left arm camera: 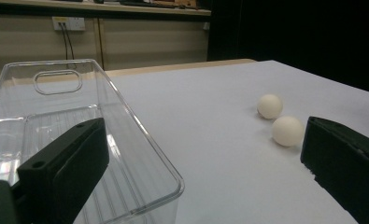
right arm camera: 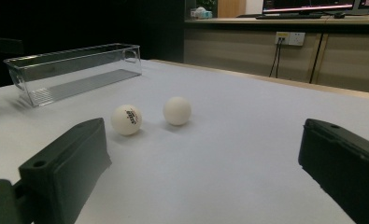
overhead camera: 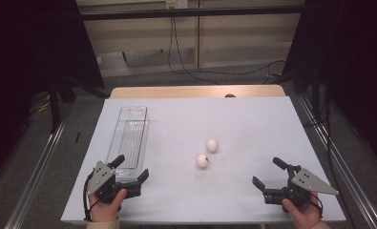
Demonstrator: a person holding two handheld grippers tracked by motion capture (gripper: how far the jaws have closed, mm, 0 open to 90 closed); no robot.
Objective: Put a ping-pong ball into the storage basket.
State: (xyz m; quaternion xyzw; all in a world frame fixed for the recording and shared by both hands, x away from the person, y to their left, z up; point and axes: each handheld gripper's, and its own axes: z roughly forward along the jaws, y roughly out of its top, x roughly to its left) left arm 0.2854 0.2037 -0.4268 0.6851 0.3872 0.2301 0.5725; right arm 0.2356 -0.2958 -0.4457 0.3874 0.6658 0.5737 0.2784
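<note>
Two white balls, the near one (overhead camera: pixel 202 161) bearing a dark printed mark, the far one (overhead camera: pixel 212 145) plain, on a pale grey table (overhead camera: pixel 253 124); a clear plastic bin (overhead camera: pixel 129 138) at left; black fingers (right arm camera: pixel 65 163).

Each hand holds a black two-jaw gripper. The left gripper (overhead camera: pixel 131 168) and right gripper (overhead camera: pixel 266 172) each carry a grey three-cornered plate with small dark screw holes on top. Their jaws are blocky, matte black, each with a small round hole near the base. A black cable loops by the left hand (overhead camera: pixel 105 202). A light cuff shows at the right hand (overhead camera: pixel 303 212).
</note>
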